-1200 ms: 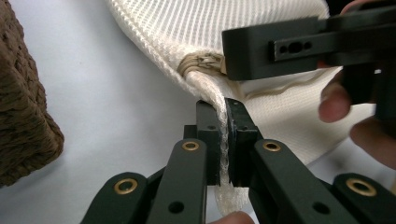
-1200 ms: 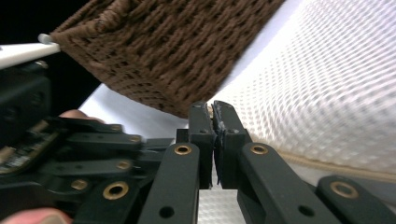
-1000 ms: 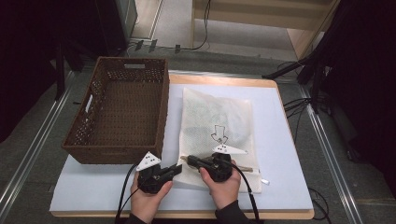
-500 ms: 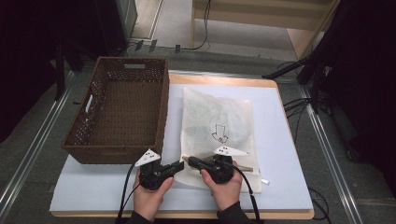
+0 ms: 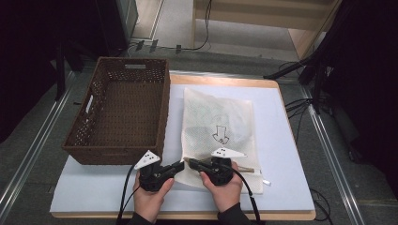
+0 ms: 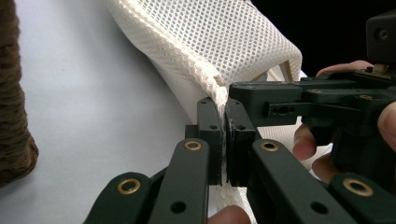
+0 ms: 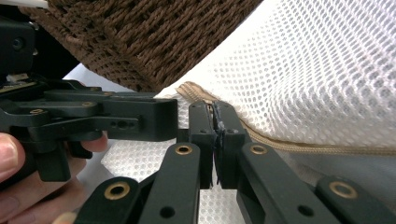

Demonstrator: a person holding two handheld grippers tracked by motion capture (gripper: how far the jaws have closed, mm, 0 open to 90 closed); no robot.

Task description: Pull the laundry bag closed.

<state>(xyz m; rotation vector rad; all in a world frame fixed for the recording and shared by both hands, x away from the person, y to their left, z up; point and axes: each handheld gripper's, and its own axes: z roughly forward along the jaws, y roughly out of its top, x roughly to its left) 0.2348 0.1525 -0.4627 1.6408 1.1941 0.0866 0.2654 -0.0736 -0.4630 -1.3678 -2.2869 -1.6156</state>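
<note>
A white mesh bag [image 5: 218, 117] with a printed arrow lies flat on the white table mat [image 5: 281, 154]. Both grippers meet at its near left corner. My left gripper [image 5: 180, 165] is shut on the bag's mesh edge [image 6: 219, 88], which is pinched between its jaws [image 6: 223, 140]. My right gripper [image 5: 192, 163] faces it tip to tip. Its jaws [image 7: 216, 135] are shut on the bag where the beige zipper [image 7: 299, 147] ends. Each gripper view shows the other gripper close by, held in a hand.
An empty brown wicker basket [image 5: 162, 112] stands left of the bag, its near corner [image 7: 154, 37] close behind the grippers. The mat has bare room right of the bag. Cables [image 5: 300, 105] lie on the floor to the right.
</note>
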